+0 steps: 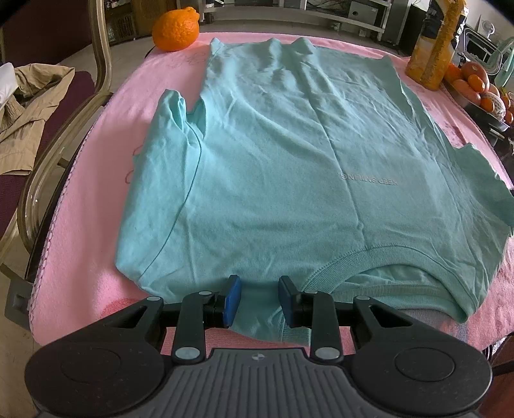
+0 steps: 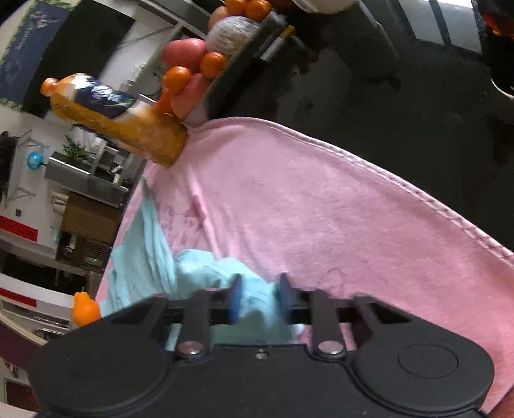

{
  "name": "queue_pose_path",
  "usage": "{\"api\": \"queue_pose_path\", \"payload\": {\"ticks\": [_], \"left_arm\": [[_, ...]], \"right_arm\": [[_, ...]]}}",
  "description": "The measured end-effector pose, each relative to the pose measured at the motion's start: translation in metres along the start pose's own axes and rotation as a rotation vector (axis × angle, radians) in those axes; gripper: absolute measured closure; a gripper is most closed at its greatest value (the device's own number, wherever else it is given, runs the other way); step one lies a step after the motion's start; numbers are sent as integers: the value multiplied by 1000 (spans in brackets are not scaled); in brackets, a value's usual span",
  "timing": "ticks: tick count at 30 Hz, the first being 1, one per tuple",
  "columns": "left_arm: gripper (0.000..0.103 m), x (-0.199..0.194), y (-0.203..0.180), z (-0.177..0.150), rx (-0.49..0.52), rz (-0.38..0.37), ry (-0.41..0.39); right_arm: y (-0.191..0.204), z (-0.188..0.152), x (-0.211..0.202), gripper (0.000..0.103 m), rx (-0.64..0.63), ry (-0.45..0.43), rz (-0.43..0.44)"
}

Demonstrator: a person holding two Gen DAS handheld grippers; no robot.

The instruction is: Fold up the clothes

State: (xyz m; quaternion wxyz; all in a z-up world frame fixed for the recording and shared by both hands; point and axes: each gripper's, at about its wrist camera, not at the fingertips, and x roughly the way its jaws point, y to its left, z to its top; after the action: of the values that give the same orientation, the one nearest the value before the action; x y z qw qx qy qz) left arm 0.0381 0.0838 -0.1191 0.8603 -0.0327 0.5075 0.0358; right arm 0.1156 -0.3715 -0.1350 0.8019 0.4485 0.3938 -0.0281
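The teal T-shirt (image 1: 289, 167) lies flat on the pink blanket (image 1: 96, 257), collar nearest the left gripper (image 1: 259, 300), hem toward the orange (image 1: 175, 29); long axis runs collar to hem. Light, limp, non-slip fabric: grasp at the shoulder seams. Left gripper released, straddling the shoulder edge. Right gripper (image 2: 258, 299) has the sleeve bunched between its pads; grasp cannot be confirmed

Teal shirt (image 1: 289, 167) lies flat on the pink towel (image 1: 90, 250), collar nearest, one sleeve folded in, the other apparently bunched.
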Motion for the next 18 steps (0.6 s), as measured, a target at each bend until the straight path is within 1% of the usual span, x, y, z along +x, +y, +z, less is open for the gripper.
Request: {"api": "queue_pose_path", "payload": {"ticks": [2,4,6,7,8,9,10,12,13,14,15,16,18], "left_arm": [[73,0,0,0,1,2,-2],[73,0,-2,-1,5,6,-5],[73,0,-2,-1,6,7,-7],[73,0,-2,-1,6,5,-6],[73,0,-1,-1,6,3,-6],[73,0,-1,-1,6,2,-6],[73,0,0,-1,5,1,-6],[73,0,0,-1,4,-1,-6],[73,0,0,-1,3,-2,-6],[73,1,1,-1,3,-3,-6],[73,1,1,-1,2,-4,-6],[73,1,1,-1,2,-4,-6],[73,1,2,-1,1,-6,-6]], "right_arm": [[18,-7,-7,91,-105,-36,33],[46,-20,-8,91,-270,-25,73],[74,-38,1,91,-451,40,77],[86,-50,7,91,-538,72,55],[96,-61,11,91,-603,91,34],[101,-69,14,91,-633,106,30],[103,-73,13,90,-636,111,35],[100,-71,1,85,-592,20,15],[93,-64,-3,82,-541,-27,-21],[86,-56,-8,73,-490,-72,-57],[75,-45,-11,67,-418,-87,-80],[63,-35,-13,65,-346,-102,-103],[41,-20,-15,60,-233,-77,-94]]}}
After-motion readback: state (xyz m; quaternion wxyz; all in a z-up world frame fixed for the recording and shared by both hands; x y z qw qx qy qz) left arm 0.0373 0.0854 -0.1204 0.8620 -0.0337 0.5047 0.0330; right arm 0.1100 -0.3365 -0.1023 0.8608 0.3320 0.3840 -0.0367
